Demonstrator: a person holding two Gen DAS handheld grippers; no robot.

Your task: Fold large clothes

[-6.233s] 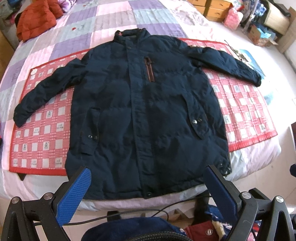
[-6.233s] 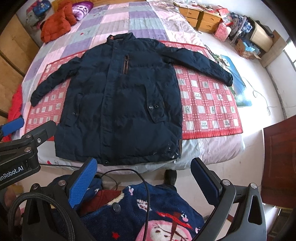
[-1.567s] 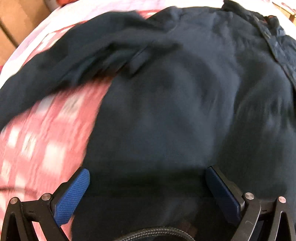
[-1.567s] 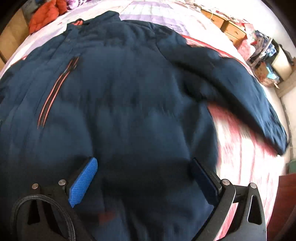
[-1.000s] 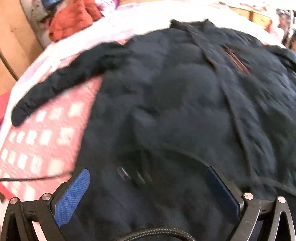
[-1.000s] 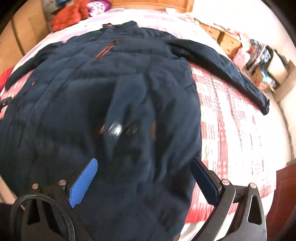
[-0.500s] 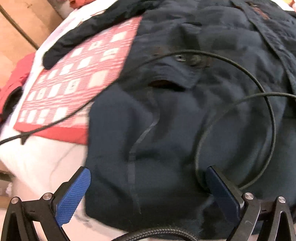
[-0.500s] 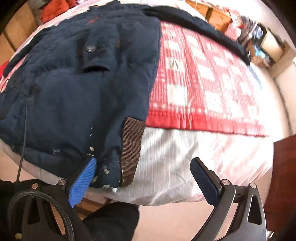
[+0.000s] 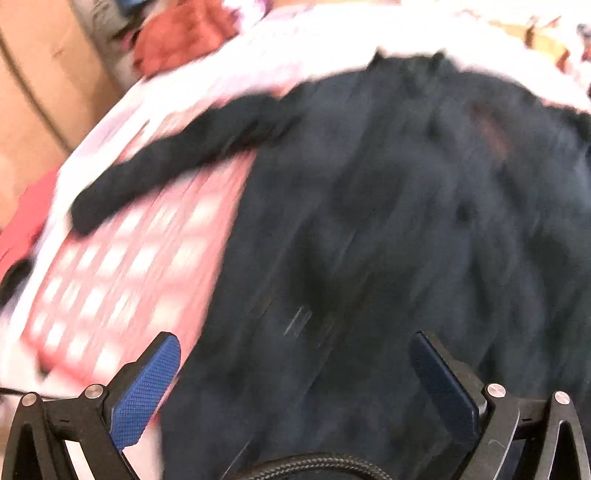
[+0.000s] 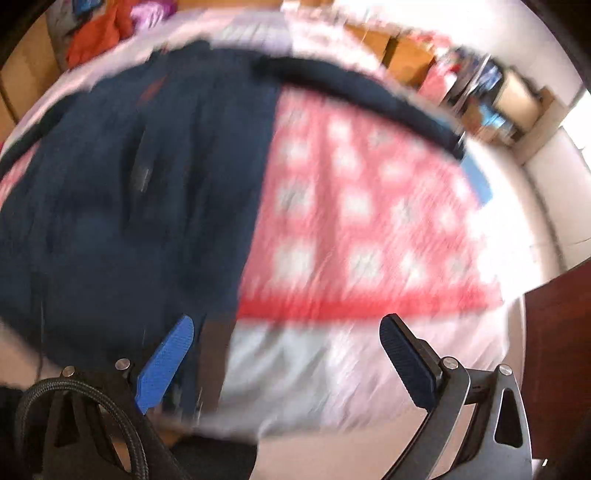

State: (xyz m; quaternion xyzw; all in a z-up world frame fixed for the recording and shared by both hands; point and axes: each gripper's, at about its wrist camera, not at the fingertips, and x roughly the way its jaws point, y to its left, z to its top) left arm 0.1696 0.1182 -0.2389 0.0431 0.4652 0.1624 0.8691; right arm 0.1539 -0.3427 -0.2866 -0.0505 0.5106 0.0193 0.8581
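A large dark navy padded jacket point(image 9: 406, 240) lies spread face up on the bed, its left sleeve point(image 9: 166, 162) stretched out over a red checked mat point(image 9: 122, 266). My left gripper point(image 9: 295, 373) hovers open over the jacket's lower left part, nothing between its blue pads. In the right wrist view the jacket point(image 10: 129, 192) fills the left half and its right sleeve point(image 10: 369, 96) runs across the mat point(image 10: 369, 229). My right gripper point(image 10: 286, 356) is open above the bed edge beside the jacket's hem corner point(image 10: 214, 354). Both views are motion-blurred.
An orange garment point(image 9: 181, 33) lies at the head of the bed, also in the right wrist view as the orange garment point(image 10: 99, 37). Wooden drawers and boxes point(image 10: 480, 92) stand along the far right wall. A dark wooden panel point(image 10: 557, 332) is at the right.
Both grippers have swung upward and forward from the jacket's hem, showing more of the jacket and sleeves. The black cable that lay over the jacket has left the left view. Both stay open.
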